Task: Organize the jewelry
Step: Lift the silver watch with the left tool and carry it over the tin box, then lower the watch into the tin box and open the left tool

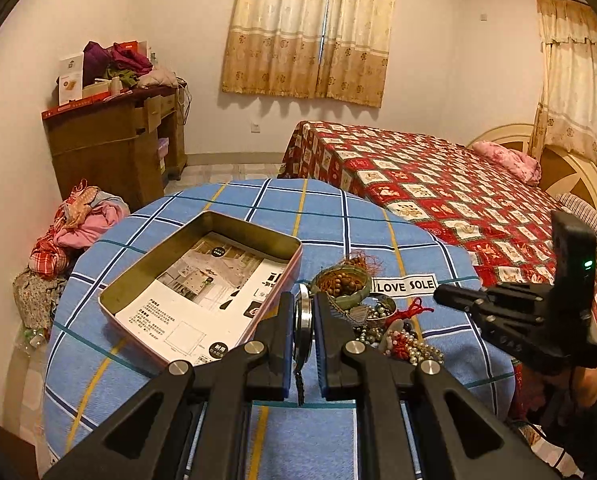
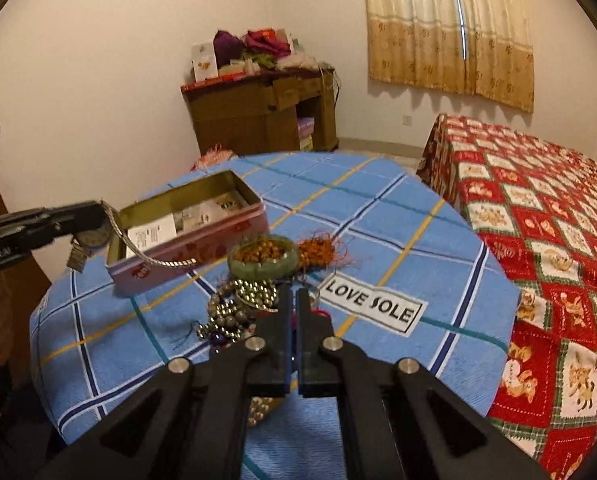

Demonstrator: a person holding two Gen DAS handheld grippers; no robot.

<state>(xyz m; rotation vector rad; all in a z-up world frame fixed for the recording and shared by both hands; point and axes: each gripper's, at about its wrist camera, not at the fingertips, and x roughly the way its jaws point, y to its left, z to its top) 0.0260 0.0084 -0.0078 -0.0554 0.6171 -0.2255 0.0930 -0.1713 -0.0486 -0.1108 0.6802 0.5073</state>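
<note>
My left gripper (image 1: 303,296) is shut on a silver wristwatch (image 1: 303,318), held on edge between the pads. In the right wrist view, the left gripper (image 2: 98,216) holds the watch (image 2: 94,236) beside the open pink tin (image 2: 190,252), and the metal band (image 2: 154,258) droops across the tin's front wall. Paper lines the tin (image 1: 282,240). My right gripper (image 2: 294,290) is shut low over the jewelry pile: a green bangle (image 2: 262,264) around wooden beads, an orange tassel (image 2: 318,252) and metallic bead strings (image 2: 258,294). A red knotted cord (image 1: 416,308) lies at the right gripper's (image 1: 442,294) tips; whether it is pinched is unclear.
The round table wears a blue checked cloth (image 1: 338,220) with a LOVE SOLE label (image 1: 404,285). A bed with a red patchwork cover (image 1: 438,192) stands right of it. A wooden desk (image 1: 114,140) and a heap of clothes (image 1: 78,224) are at the left.
</note>
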